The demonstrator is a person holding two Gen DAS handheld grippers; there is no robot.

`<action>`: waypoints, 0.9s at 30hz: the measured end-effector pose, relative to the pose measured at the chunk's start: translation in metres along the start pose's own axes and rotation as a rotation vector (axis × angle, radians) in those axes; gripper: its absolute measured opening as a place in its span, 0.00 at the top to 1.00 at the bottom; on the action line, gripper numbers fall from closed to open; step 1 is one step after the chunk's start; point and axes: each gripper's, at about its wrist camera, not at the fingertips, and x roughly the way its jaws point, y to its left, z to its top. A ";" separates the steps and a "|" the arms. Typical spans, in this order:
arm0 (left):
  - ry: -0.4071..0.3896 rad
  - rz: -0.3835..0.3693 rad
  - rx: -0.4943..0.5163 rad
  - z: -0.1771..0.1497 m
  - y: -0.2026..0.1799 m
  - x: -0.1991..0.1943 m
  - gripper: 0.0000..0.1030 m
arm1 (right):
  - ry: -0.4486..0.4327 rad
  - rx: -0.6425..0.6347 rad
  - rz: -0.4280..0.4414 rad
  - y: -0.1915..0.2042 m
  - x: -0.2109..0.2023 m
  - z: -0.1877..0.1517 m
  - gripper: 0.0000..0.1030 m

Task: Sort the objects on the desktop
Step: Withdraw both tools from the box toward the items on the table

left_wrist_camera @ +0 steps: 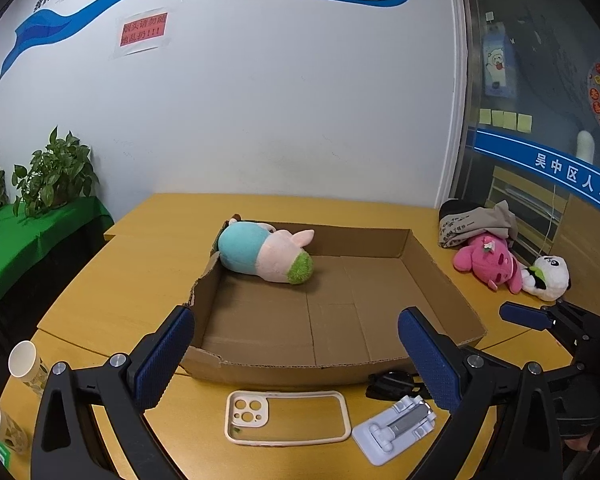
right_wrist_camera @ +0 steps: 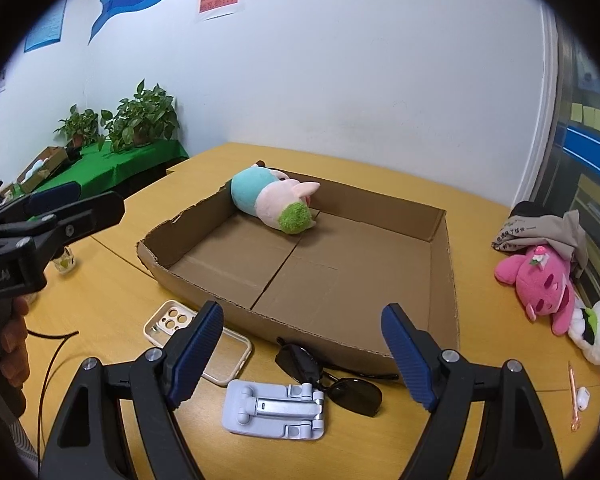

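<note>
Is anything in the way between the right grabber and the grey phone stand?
Nothing visible blocks it. The right gripper is open, and the grey phone stand lies flat on the table just below its fingers. The sunglasses touch the stand's right side, so they might get bumped.

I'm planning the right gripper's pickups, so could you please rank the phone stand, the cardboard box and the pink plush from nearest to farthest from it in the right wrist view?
1. Phone stand: just ahead of the right gripper, below its open jaws.
2. Cardboard box: beyond the stand, at centre.
3. Pink plush: far right, outside the box.
</note>
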 end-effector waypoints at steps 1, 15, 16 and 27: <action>0.001 0.002 0.003 0.000 0.000 0.001 0.00 | 0.001 0.004 -0.003 0.000 0.001 -0.001 0.21; 0.053 -0.048 0.032 -0.010 -0.002 0.023 0.00 | 0.042 0.066 -0.011 -0.009 0.013 -0.021 0.21; 0.057 -0.050 0.037 -0.011 -0.004 0.025 0.00 | 0.047 0.070 -0.007 -0.009 0.014 -0.021 0.21; 0.110 -0.057 -0.006 -0.022 0.024 0.029 0.00 | 0.072 0.052 0.050 0.000 0.023 -0.022 0.21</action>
